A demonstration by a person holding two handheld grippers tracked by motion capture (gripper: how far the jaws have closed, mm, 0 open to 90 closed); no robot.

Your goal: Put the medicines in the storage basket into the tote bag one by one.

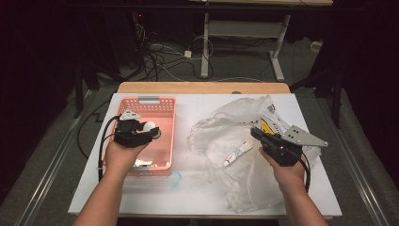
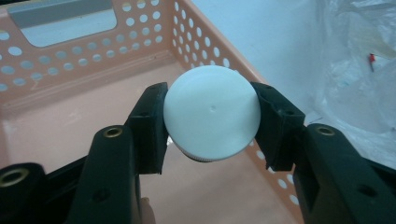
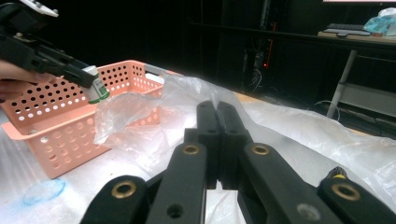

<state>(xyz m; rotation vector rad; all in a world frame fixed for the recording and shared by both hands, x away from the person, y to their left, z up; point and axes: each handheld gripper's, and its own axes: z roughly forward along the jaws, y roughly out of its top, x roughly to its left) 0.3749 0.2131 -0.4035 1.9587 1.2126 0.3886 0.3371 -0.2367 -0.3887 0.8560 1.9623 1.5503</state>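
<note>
The left gripper [image 2: 211,119] has its fingers [image 2: 148,126] clamped on the rim of a white-capped jar [image 2: 211,112], one pad on each side of the round cap, and holds it in the air above the pink basket [image 2: 51,70], over its floor near the perforated right wall. In the right gripper view the jar's green-labelled body hangs below the grip. The hold is only on the smooth cap edge, so a tilt or jolt of the hand could let the jar slip or twist out and drop; letting go from this height could also make it bounce or roll against the wall.

The right gripper [image 3: 217,140] has its fingers [image 3: 233,140] pressed together on nothing, resting over the crumpled clear plastic bag [image 1: 235,141] on the white table [image 1: 188,197].

A small white tube [image 1: 237,153] lies on the bag just beside that gripper. A pale blue disc [image 1: 174,179] sits on the table near the basket's front corner. Something small and pale lies at the basket's near end, too unclear to name. Nothing stands between the jar and the basket floor.
</note>
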